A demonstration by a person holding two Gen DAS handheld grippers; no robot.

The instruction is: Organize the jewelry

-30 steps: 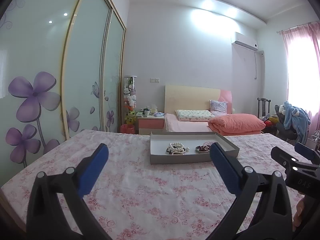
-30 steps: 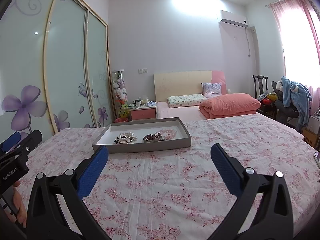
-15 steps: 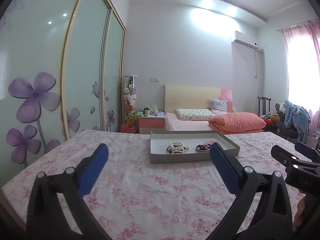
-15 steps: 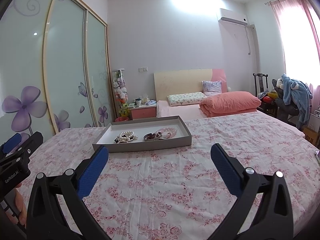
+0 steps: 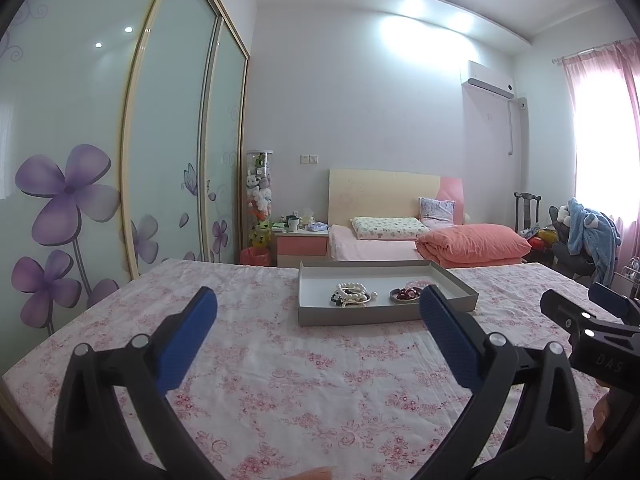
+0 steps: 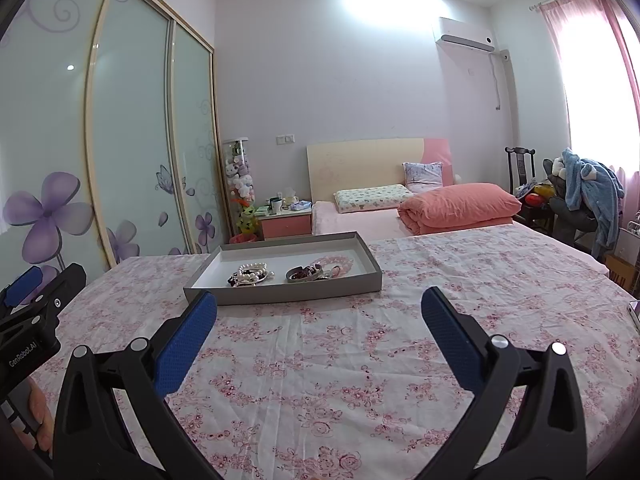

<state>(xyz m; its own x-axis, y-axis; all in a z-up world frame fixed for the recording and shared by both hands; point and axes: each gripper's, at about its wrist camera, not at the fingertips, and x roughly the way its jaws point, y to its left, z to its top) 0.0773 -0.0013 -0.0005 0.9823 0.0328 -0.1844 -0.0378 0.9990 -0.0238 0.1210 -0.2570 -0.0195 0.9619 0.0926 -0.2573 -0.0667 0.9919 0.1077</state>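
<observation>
A shallow grey tray (image 5: 360,315) (image 6: 288,295) rests on the floral bedspread ahead of both grippers. Inside lie a pearl bracelet cluster (image 5: 352,295) (image 6: 250,275), a dark red beaded bracelet (image 5: 404,294) (image 6: 305,273) and a pink bead bracelet (image 6: 335,262). My left gripper (image 5: 318,330) is open and empty, well short of the tray, which sits slightly right of its centre. My right gripper (image 6: 319,330) is open and empty too, with the tray ahead and a little left. Each gripper shows at the edge of the other's view.
The pink floral bedspread (image 6: 400,340) spreads wide around the tray. Behind it are a bed with an orange folded quilt (image 6: 460,204), a pink nightstand (image 6: 286,224) and a sliding wardrobe (image 5: 120,160) along the left. A chair with blue clothes (image 6: 588,196) stands far right.
Both views have shifted only slightly; the tray sits a touch lower and closer in the frames. Both grippers stay open and empty.
</observation>
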